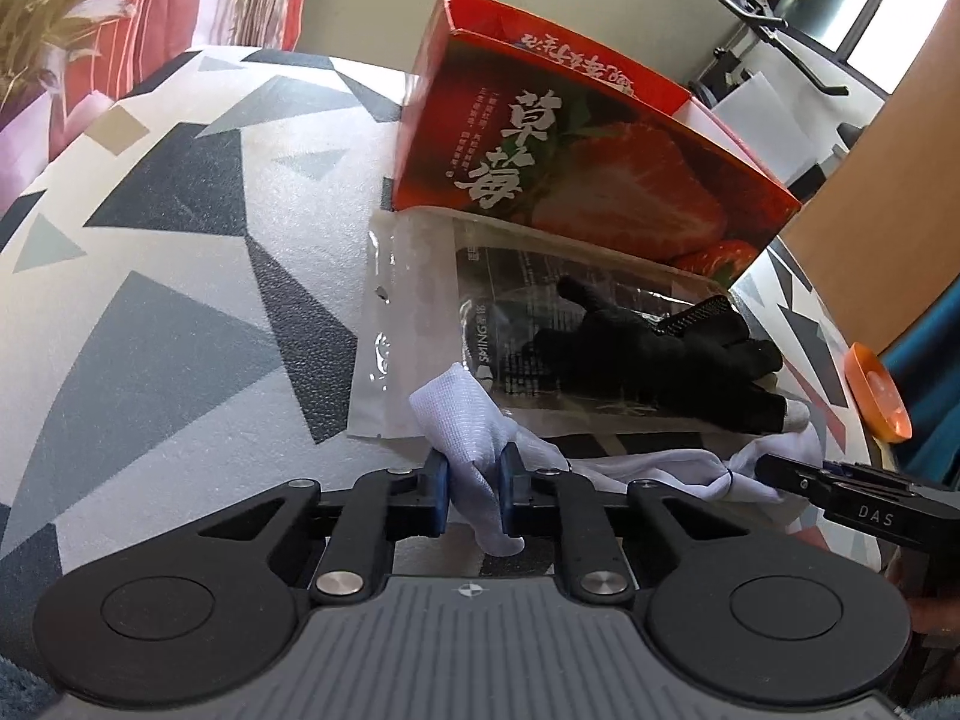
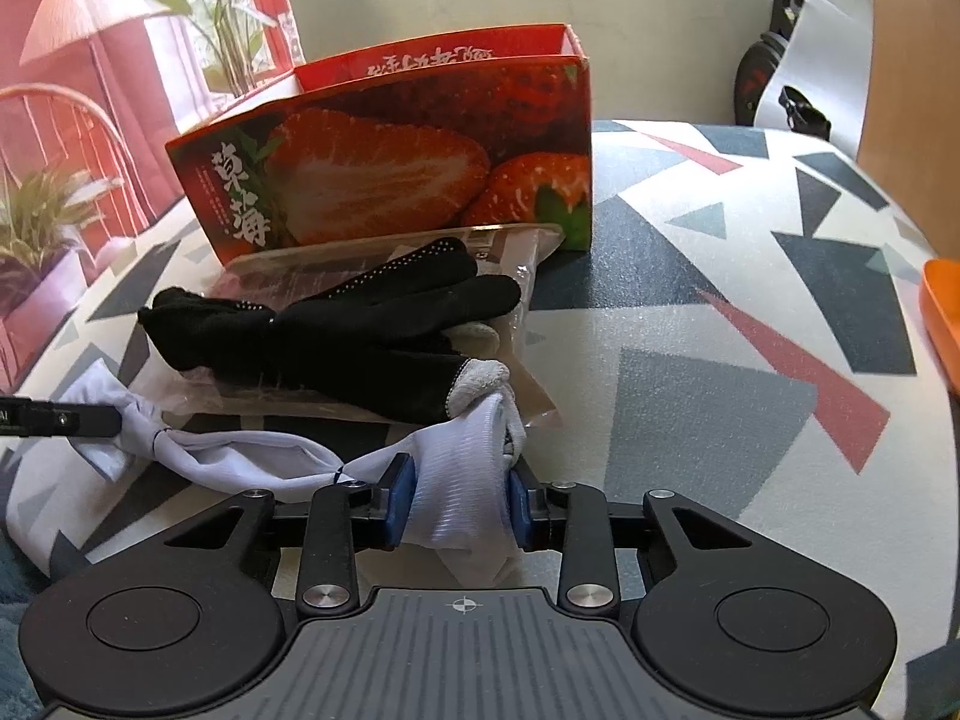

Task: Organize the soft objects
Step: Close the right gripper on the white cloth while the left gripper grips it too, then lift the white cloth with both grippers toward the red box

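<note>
**White cloth stretched between two grippers**

Patterned foam-like covering, white with grey, dark and red triangles, spreads over the table (image 2: 750, 312), the largest thing in view. On it stands an open red strawberry box (image 1: 576, 168), its printed long side facing the grippers. Leaning against the foot of the box lies a clear plastic bag (image 1: 414, 324), and on the bag rests a pair of black gloves (image 2: 336, 330) with pale grey fingertips. An orange dish (image 1: 876, 396) sits at the table's edge, well apart from the rest.

Just in front of the bag lies the white cloth (image 2: 264, 462), a thin knitted piece that looks like a sock or sleeve. Its long axis runs side to side across the table, parallel to the box front, and it sags in the middle. The left gripper (image 1: 474, 492) has its blue pads pressed onto one bunched end; the right gripper (image 2: 459, 504) pinches the other, thicker end, which touches a grey glove fingertip.

By its look the cloth is light, limp and without any stiffness, so it will droop and twist wherever it is unsupported. Holding both ends, as now, seems the sound grip for folding or lifting it toward the box. Lifting the right end may drag the glove along with it.
</note>
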